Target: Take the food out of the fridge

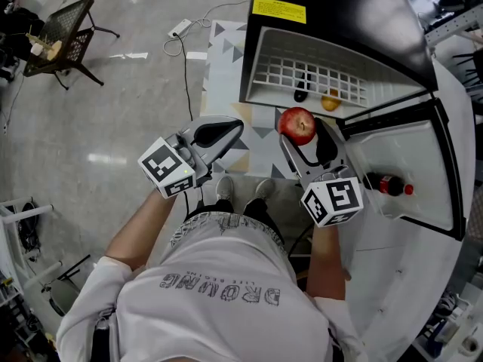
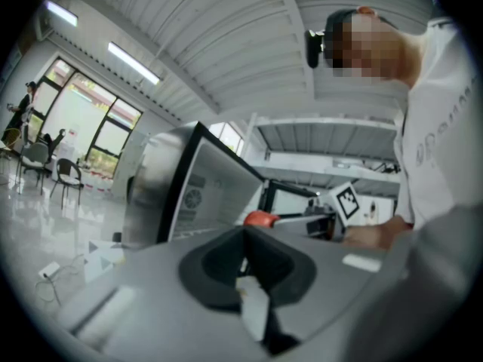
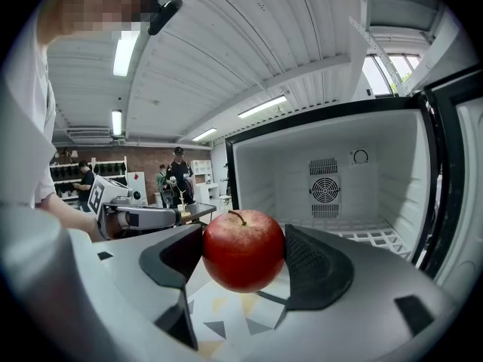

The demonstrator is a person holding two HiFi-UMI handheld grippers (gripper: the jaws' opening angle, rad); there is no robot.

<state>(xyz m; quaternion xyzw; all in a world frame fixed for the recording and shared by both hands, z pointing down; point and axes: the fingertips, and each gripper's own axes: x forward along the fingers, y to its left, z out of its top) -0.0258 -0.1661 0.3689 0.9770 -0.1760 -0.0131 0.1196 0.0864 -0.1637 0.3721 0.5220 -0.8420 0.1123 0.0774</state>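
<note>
A red apple [image 3: 243, 249] sits pinched between the black pads of my right gripper [image 3: 243, 259], held in the air in front of the open fridge [image 3: 324, 179]. In the head view the apple [image 1: 297, 124] hangs just outside the fridge's wire shelf [image 1: 317, 75], on which a dark item [image 1: 301, 94] and a yellow item [image 1: 330, 102] lie. A bottle with a red cap [image 1: 389, 185] rests in the open door's rack. My left gripper [image 1: 226, 132] is held left of the apple, jaws closed with nothing between them; the left gripper view shows the apple [image 2: 261, 219] beyond its shut jaws.
The fridge door [image 1: 411, 164] stands open at the right. A patterned mat [image 1: 226, 66] lies on the floor before the fridge. A cable with a power strip [image 1: 181, 29] trails on the grey floor, and a black mesh chair [image 1: 64, 32] stands at far left.
</note>
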